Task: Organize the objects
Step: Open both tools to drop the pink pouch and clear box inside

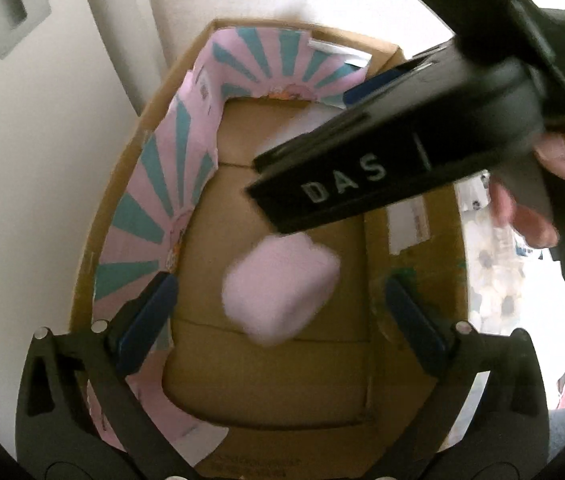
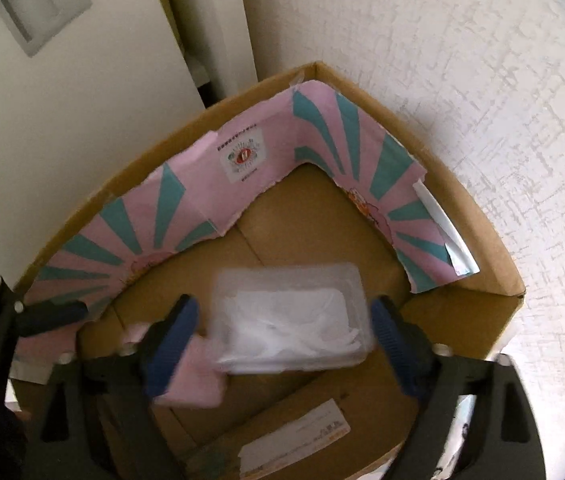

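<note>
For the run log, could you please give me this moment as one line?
left gripper: open | right gripper: open | pink pouch, clear container: inside cardboard box, blurred

right gripper (image 2: pixel 282 344) hangs spread wide over a cardboard box (image 2: pixel 478 240); a clear plastic container (image 2: pixel 294 320) and pink block (image 2: pixel 194 380) blur between its fingers.

Left gripper (image 1: pixel 278 300) open, jaws spread wide, aimed steeply downward; right gripper (image 2: pixel 282 344) also open and aimed down, its black body crossing the left wrist view from upper right, held by the person's right hand (image 1: pixel 542 184).
</note>
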`<state>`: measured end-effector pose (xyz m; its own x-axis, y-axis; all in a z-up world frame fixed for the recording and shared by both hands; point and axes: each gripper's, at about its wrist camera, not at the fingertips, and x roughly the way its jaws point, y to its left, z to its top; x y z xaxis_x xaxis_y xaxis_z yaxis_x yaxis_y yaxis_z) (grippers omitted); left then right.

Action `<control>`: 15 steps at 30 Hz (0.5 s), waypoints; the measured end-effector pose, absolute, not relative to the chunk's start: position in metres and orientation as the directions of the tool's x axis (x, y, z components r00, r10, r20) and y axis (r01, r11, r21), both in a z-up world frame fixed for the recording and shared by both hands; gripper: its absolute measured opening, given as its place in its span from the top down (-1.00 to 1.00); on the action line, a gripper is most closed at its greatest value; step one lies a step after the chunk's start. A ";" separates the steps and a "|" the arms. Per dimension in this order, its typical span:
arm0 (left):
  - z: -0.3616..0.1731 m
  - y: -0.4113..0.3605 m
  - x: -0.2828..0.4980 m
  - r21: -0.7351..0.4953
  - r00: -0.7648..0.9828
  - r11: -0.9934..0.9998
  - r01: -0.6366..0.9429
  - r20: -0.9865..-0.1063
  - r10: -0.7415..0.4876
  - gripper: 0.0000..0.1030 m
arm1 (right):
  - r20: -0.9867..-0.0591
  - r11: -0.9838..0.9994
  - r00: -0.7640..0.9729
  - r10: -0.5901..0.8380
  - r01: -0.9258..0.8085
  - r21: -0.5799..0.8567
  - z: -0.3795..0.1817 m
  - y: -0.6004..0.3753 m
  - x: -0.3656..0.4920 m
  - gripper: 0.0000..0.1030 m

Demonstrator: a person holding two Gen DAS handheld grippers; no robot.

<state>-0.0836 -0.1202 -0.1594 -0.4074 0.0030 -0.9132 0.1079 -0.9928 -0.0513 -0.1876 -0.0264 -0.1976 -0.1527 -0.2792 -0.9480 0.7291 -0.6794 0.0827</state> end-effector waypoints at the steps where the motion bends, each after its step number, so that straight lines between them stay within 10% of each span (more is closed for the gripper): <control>1: -0.159 -0.118 -0.084 -0.046 -0.406 -0.994 0.103 -0.914 0.000 -1.00 | -0.944 -0.682 -0.156 -0.292 0.726 0.091 -0.196 -0.021 -0.187 -0.99; 15: -0.137 -0.106 -0.089 -0.067 -0.462 -0.993 0.097 -0.887 0.015 -1.00 | -0.920 -0.728 -0.228 -0.320 0.681 0.084 -0.181 0.042 -0.174 -0.99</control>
